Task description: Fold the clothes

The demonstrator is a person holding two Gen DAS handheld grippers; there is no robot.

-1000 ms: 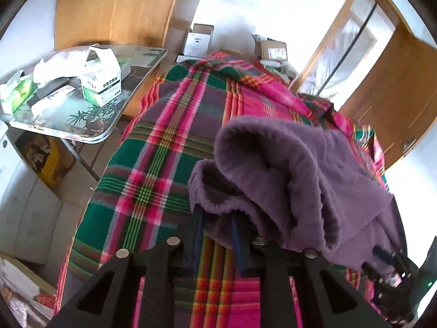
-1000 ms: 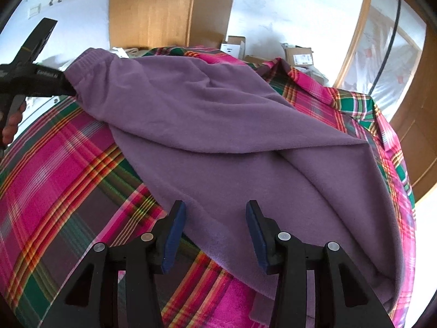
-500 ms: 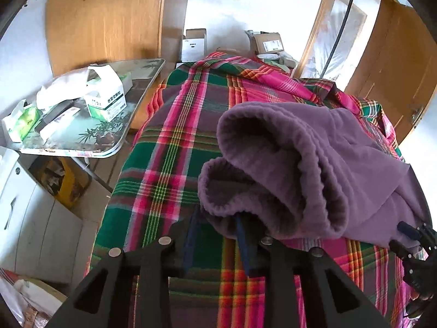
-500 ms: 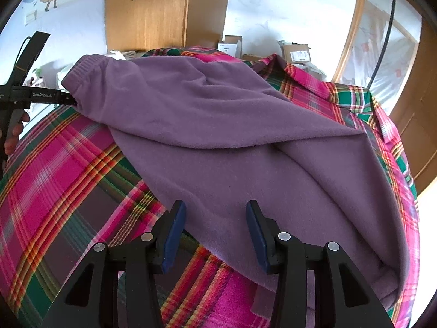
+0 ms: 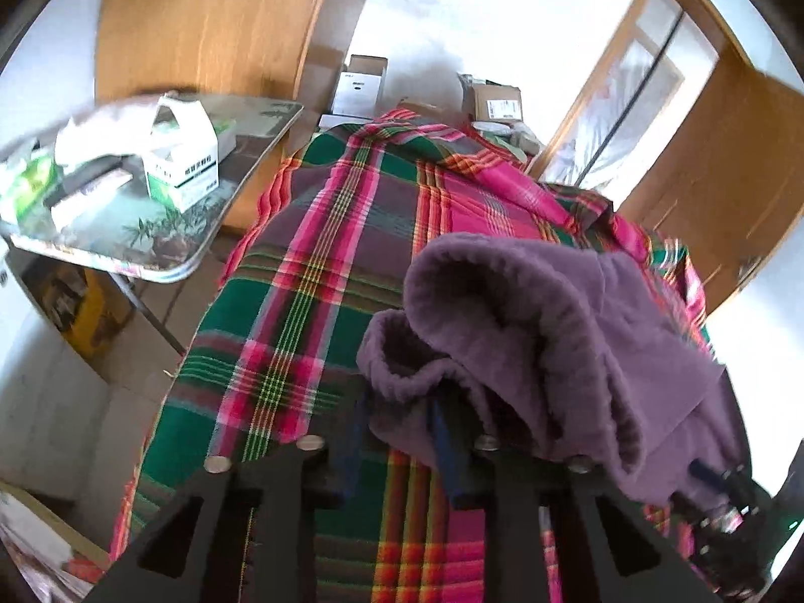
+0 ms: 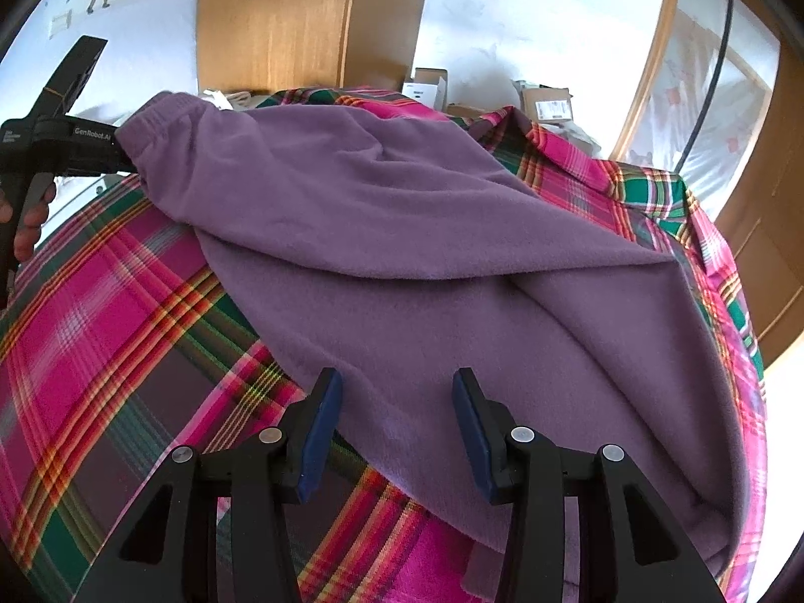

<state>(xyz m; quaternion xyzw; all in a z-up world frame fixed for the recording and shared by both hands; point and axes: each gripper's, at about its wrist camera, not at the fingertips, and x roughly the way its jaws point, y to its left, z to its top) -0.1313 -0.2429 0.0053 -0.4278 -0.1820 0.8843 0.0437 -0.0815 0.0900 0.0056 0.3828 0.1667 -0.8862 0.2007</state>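
A purple fleece garment [image 6: 402, 231] lies spread over a bed with a plaid cover [image 6: 100, 311]. My left gripper [image 5: 397, 419] is shut on the garment's ribbed edge [image 5: 402, 372], and the bunched fabric [image 5: 527, 311] rises in front of it. In the right wrist view that same left gripper [image 6: 65, 145] holds the edge up at the far left, with a hand [image 6: 25, 231] behind it. My right gripper [image 6: 397, 422] stands open over the garment's near hem, pinching nothing. The right gripper [image 5: 723, 497] also shows at the bottom right of the left wrist view.
A glass-topped side table [image 5: 251, 166] carrying cartons and tissue packs stands left of the bed. Cardboard boxes [image 5: 359, 85] sit on the floor past the bed's far end. A wooden wardrobe [image 6: 311, 15] and a wooden door [image 5: 728, 161] line the walls.
The left gripper has swayed slightly while keeping its hold on the garment's edge. The right gripper has stayed open over the same stretch of hem.
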